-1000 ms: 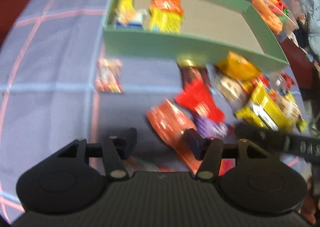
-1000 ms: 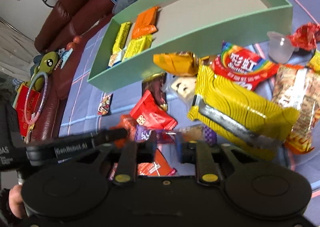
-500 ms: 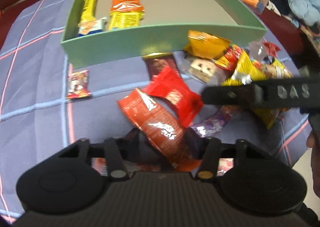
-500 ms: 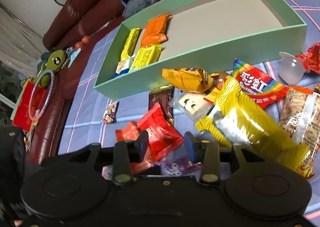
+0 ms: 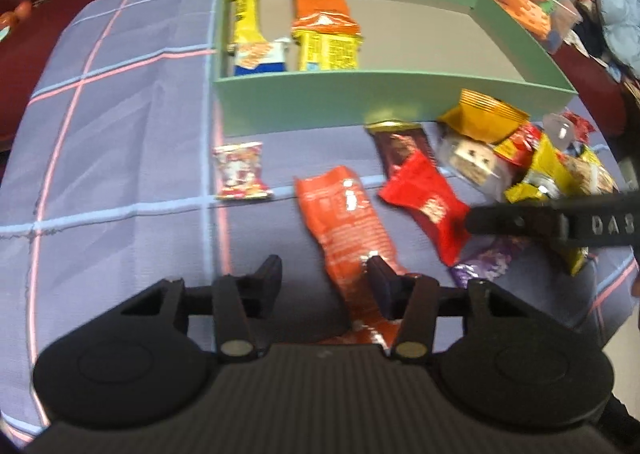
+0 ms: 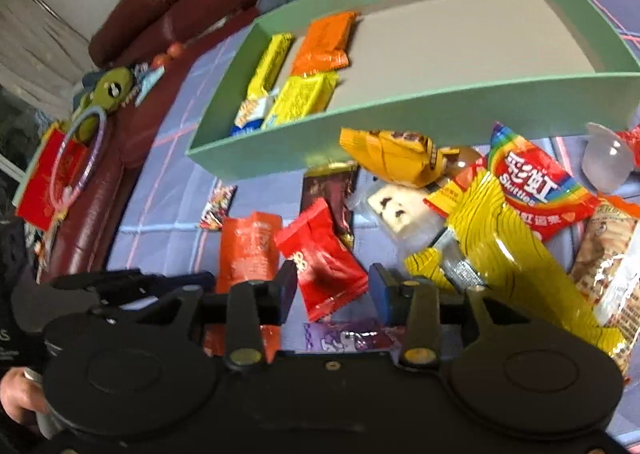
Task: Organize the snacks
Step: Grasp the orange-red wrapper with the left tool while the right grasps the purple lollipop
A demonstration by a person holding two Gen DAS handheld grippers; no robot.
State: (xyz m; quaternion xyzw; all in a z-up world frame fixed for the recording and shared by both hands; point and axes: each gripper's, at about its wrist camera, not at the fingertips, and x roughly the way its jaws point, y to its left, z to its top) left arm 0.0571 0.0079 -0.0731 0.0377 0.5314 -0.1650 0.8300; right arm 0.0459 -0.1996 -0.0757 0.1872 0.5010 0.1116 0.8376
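Sorting a spill of snacks on a checked purple cloth [image 5: 120, 157], we hold both tools low in front of the green box [image 5: 360, 101], whose left end already keeps a yellow bar [image 5: 244, 19], an orange pack [image 5: 318, 5] and a yellow pack [image 5: 328, 49], with most of its grey floor bare. Farthest left on the cloth lies a small red-and-white sachet [image 5: 240, 171], alone and well apart from the rest. Our left gripper [image 5: 324, 278] stands with its jaws spread and nothing between them; the long orange-red packet [image 5: 344, 213] lies flat on the cloth just under its right finger, not pinched. To the right, our right gripper [image 6: 332, 286] is likewise spread wide and holds nothing, its fingers to either side of the red pouch [image 6: 320, 258], which rests on the cloth half over a dark brown bar [image 6: 328, 185]. A purple wrapper [image 6: 352, 336] shows just below that pouch. Farther right the pile thickens: a golden-yellow bag [image 6: 392, 157] against the box wall, a clear-wrapped white cake [image 6: 396, 209], a big yellow bag [image 6: 516, 250] and a rainbow Skittles bag [image 6: 536, 189]. We judge the step in hand to be choosing and reaching for the next snack. The next move calls for lowering one set of fingers squarely over a single packet, closing on it alone, then carrying it over the near wall to the bare floor beside the packs already laid
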